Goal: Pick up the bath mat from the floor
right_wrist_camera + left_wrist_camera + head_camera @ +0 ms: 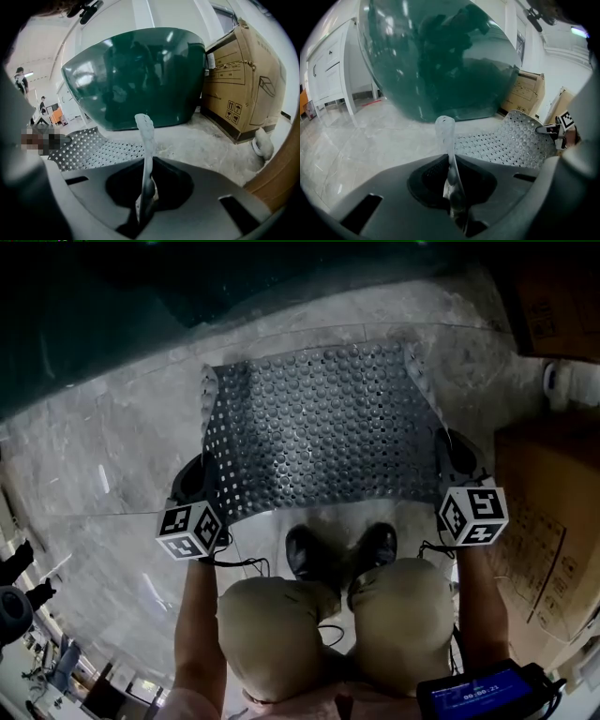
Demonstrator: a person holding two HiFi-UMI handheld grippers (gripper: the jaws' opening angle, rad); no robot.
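Note:
A grey perforated bath mat (319,432) hangs spread between my two grippers, its near edge lifted off the pale floor (112,474). My left gripper (208,486) is shut on the mat's near left corner. My right gripper (448,465) is shut on the near right corner. In the left gripper view the pinched mat edge (448,140) stands up between the closed jaws, and the rest of the mat (511,143) spreads to the right. The right gripper view shows the same: a strip of mat (146,140) clamped in the jaws, the sheet (89,150) off to the left.
A large dark green tub (103,306) stands just beyond the mat. Cardboard boxes (548,512) line the right side, with a white fitting (561,382) beside them. A white cabinet (328,75) stands at the left. My shoes (342,554) are right below the mat's near edge.

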